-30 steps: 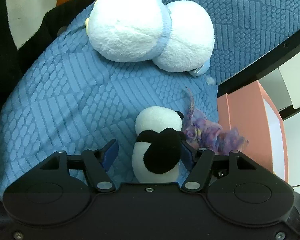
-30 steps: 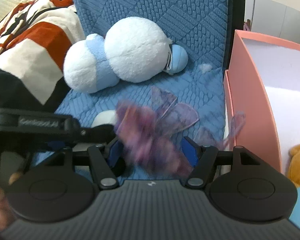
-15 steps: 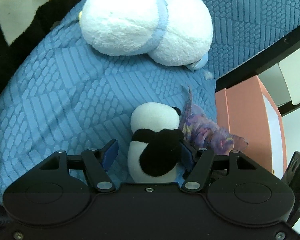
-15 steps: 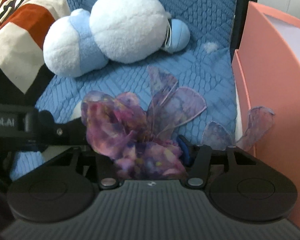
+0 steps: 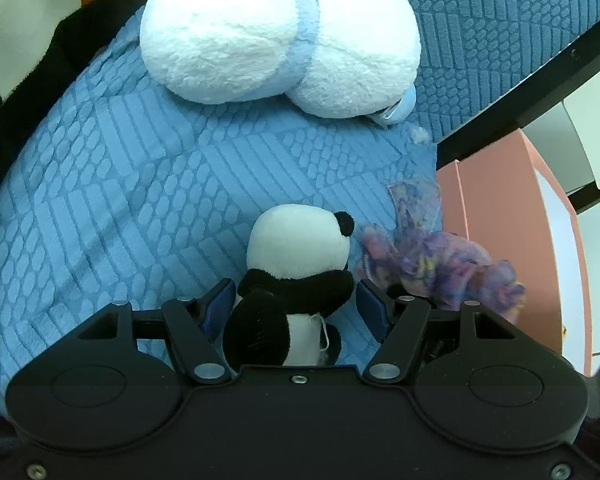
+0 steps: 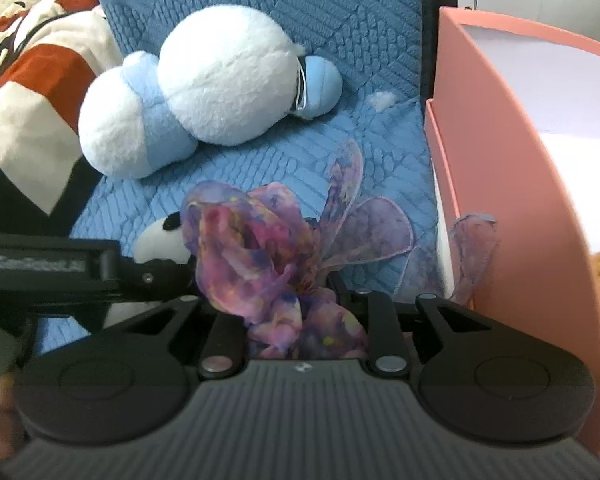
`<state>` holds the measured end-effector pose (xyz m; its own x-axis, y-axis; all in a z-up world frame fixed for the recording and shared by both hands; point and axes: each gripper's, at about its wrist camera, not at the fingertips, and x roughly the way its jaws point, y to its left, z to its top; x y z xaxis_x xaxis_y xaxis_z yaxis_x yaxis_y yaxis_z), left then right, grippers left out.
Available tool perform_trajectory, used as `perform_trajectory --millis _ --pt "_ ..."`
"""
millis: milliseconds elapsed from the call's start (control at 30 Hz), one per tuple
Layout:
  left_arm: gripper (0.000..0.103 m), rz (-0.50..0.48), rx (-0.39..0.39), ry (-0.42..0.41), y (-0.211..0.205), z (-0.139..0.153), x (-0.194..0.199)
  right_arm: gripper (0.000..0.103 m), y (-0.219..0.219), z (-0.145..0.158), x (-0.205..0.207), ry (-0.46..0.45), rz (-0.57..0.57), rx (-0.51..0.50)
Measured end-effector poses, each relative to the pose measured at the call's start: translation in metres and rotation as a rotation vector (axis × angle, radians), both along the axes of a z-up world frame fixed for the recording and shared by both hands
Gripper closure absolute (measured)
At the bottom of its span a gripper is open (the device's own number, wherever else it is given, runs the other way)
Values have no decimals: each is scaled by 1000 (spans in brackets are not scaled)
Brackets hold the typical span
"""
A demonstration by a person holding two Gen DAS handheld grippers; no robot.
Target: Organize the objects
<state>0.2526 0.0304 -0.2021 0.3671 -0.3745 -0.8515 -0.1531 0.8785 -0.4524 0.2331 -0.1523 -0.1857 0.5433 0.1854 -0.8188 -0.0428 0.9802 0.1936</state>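
Nearest the left camera, the left hand-held gripper (image 5: 296, 300) has its blue pads standing apart on either side of a small black-and-white plush panda (image 5: 296, 276); one pad looks to touch its dark arm, the other stands just clear, so it brackets the toy without squeezing it. The panda sits on the blue quilted seat cushion (image 5: 140, 184), near the cushion's right edge. It looks light and squashy; the firm round body between the arms is probably the best place to grip, since the head would roll.

The right hand-held gripper (image 6: 296, 320) is clamped on a purple-pink gauzy fabric flower (image 6: 260, 248), held just beside the panda. The flower seems nearly weightless, floppy and easy to snag; holding the bunched base, as now, spares the thin petals.

Beyond the cushion's right edge stands a salmon-pink cardboard box (image 6: 500, 140), likely the destination. Farthest back, by the backrest, lies a large white-and-light-blue round plush toy (image 5: 276, 32).
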Motion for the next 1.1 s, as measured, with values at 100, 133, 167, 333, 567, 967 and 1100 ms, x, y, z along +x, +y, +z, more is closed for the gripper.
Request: perform_trajectory --millis 100,133,167,333,567,967,1100 --pt "40 -15 30 -1 -5 0 1 79 -2 2 -4 -2 -19 5" --pt "41 -21 42 -1 -7 0 2 79 -4 2 -5 2 -28 15" --pt "43 -24 53 -6 -9 0 2 79 -6 2 -6 8 -36 28" --pt "49 -36 97 -24 -15 1 3 79 -6 3 -12 10 -56 51" --pt "50 -36 76 -58 -13 10 -2 79 -8 9 -23 -16 -83 61" --pt "50 -38 16 -124 -5 38 -34 79 -10 37 -48 -33 -121 72" --pt "50 -47 40 -161 -8 53 -51 79 -7 50 -60 -43 -137 76"
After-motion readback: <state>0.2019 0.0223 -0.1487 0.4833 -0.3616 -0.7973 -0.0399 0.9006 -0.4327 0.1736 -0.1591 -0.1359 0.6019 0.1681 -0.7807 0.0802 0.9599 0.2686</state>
